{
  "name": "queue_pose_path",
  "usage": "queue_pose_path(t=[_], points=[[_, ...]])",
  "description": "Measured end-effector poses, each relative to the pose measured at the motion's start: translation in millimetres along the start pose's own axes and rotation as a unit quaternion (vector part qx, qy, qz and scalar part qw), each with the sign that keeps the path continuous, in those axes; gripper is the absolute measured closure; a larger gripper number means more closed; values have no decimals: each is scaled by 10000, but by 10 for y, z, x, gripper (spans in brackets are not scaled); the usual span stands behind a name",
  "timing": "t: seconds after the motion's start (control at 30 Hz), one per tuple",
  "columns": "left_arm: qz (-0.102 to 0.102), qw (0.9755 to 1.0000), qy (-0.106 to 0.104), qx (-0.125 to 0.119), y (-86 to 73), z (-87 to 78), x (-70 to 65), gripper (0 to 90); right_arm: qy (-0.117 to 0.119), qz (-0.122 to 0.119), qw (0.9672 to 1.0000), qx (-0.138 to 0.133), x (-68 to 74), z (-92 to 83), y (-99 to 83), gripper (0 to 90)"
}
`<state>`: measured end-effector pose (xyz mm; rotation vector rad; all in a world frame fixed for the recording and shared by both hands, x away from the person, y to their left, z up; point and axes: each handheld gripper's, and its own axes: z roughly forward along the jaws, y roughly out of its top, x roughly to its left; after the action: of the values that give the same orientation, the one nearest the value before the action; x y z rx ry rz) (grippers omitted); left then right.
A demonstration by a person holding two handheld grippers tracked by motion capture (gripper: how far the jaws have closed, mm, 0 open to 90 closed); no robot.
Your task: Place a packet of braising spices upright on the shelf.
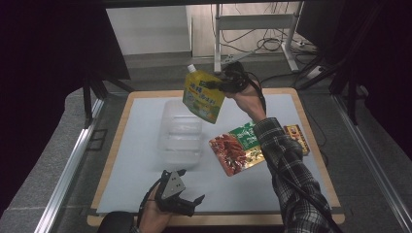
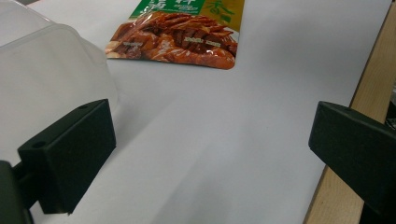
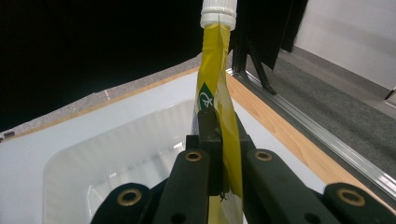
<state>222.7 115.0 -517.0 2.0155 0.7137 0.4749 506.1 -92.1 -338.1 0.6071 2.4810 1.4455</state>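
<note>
From my remote seat I see a glossy yellow foil pouch (image 1: 204, 95) with a white plastic cap, a frosted translucent plastic tub (image 1: 180, 135), shiny printed snack packets (image 1: 238, 148), a matt white mat (image 1: 141, 160) and a smooth wooden table edge (image 1: 112, 150).

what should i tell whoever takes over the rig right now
Right gripper: shut on the yellow pouch, held in the air over the far end of the clear tub, cap up.
Left gripper: open, nothing between its jaws, low at the near edge of the table, beside the tub.
On the table, right of the tub: the red pouch, a green pack partly under the sleeve, and a small box near the right edge.
Done: yellow pouch picked up. The tub looks to hold nothing yet.
Left, likely: lower the yellow pouch into the tub and release, then the other packs.
</note>
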Motion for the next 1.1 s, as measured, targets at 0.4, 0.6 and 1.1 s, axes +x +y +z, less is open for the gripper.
queue_pose_path(t=[0.4,0.6,1.1], points=[[-36,10000,30,-62,2,-18,14,4,54,-98,9999,-7,11,266,160,887],[-45,10000,28,-69,1,-21,16,4,120,-92,9999,-3,26,410,188,887],[-34,10000,40,-68,0,-22,16,4,146,-76,9991,382,46,748,108,886]])
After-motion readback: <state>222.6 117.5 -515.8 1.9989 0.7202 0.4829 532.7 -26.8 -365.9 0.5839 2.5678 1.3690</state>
